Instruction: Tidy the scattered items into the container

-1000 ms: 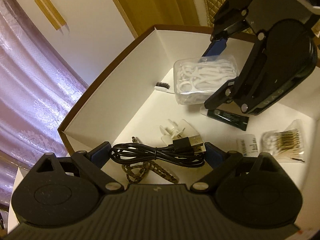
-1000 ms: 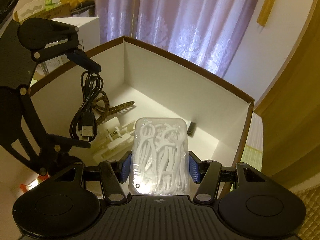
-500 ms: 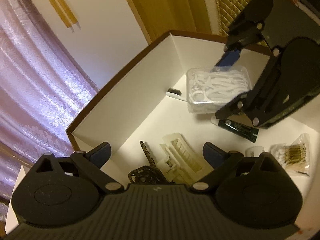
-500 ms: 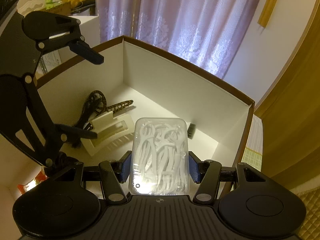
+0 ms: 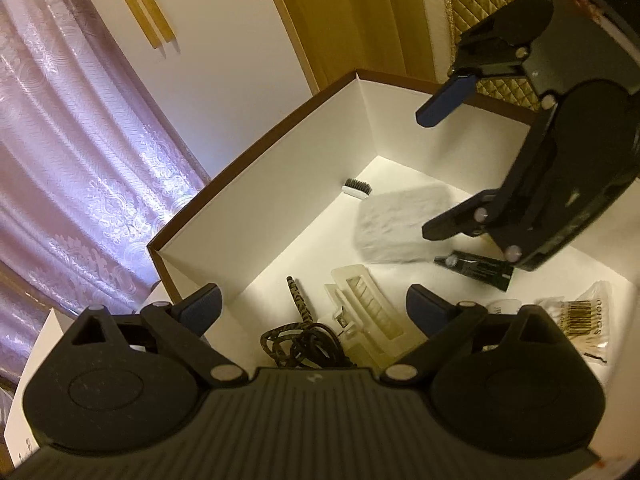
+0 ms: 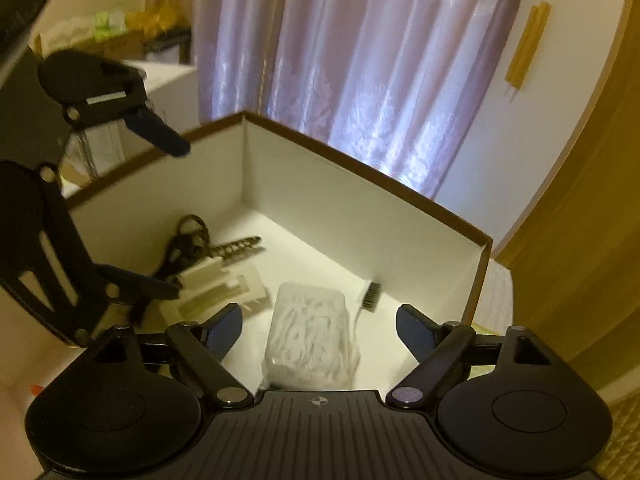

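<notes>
**Both grippers open above the box, floss-pick case on the box floor**

The left gripper (image 5: 313, 304) has its jaws spread wide and holds nothing. Below and between its blue fingertips (image 5: 424, 307) lie a coiled black cable (image 5: 316, 346) and a patterned cord (image 5: 297, 295), both on the floor of the white box (image 5: 280, 184), at 6 o'clock in the left wrist view. Just beside them, toward 5 o'clock, rests a cream hair clip (image 5: 368, 312).

The right gripper (image 6: 318, 328) is also fully open with nothing between its fingers. Directly below the gap lies the clear case of white floss picks (image 6: 308, 336), on the box floor (image 6: 320, 264); it appears blurred in both views. In the left wrist view the same case sits at 3 o'clock of centre, below the right gripper's body.

A small black-bristled brush head (image 5: 357, 188) lies against the box wall at 12 o'clock from the case. A dark green tube (image 5: 476, 267) lies at 4 o'clock from the case, partly covered by the right gripper. A bag of cotton swabs (image 5: 580, 320) sits at the far 4 o'clock edge, well apart from the cable.

A pale purple curtain (image 6: 360, 60) hangs behind the box
</notes>
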A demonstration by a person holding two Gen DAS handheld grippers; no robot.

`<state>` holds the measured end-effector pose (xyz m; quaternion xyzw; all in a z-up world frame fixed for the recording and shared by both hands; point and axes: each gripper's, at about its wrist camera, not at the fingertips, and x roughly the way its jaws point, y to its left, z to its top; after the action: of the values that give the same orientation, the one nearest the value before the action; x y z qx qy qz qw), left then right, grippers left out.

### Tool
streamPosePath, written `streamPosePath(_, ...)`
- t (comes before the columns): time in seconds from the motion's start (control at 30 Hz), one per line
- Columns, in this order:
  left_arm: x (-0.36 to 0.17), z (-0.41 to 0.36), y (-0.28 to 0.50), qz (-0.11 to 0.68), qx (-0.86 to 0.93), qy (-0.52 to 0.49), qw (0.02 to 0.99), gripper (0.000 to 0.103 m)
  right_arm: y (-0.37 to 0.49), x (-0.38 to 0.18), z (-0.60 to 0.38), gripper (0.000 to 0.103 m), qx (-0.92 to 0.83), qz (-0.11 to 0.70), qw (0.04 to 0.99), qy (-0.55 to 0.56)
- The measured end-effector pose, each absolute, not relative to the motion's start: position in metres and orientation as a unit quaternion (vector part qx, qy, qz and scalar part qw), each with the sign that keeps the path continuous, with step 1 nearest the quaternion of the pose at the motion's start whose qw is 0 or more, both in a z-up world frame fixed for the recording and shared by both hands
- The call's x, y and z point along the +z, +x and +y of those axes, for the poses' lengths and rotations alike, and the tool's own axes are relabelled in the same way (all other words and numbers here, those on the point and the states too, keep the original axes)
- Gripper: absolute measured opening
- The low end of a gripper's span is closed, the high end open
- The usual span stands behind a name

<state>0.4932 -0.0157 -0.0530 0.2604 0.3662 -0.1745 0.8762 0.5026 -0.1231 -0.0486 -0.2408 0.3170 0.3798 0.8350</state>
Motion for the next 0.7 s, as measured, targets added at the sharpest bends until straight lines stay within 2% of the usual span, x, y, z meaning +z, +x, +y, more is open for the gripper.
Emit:
streamPosePath(0.5,0.000,-0.015,0.431,0.351,-0.156,0.167,0.908,0.097,0.424,-0.014,-0.173,0.101,0.415,0.315,0.834,-0.184)
streamPosePath(0.7,0.023,-0.016,0.394,0.364,-0.113,0.105,0.919,0.098,0.390,0.006,-0.193,0.101,0.406,0.325,0.844,-0.131)
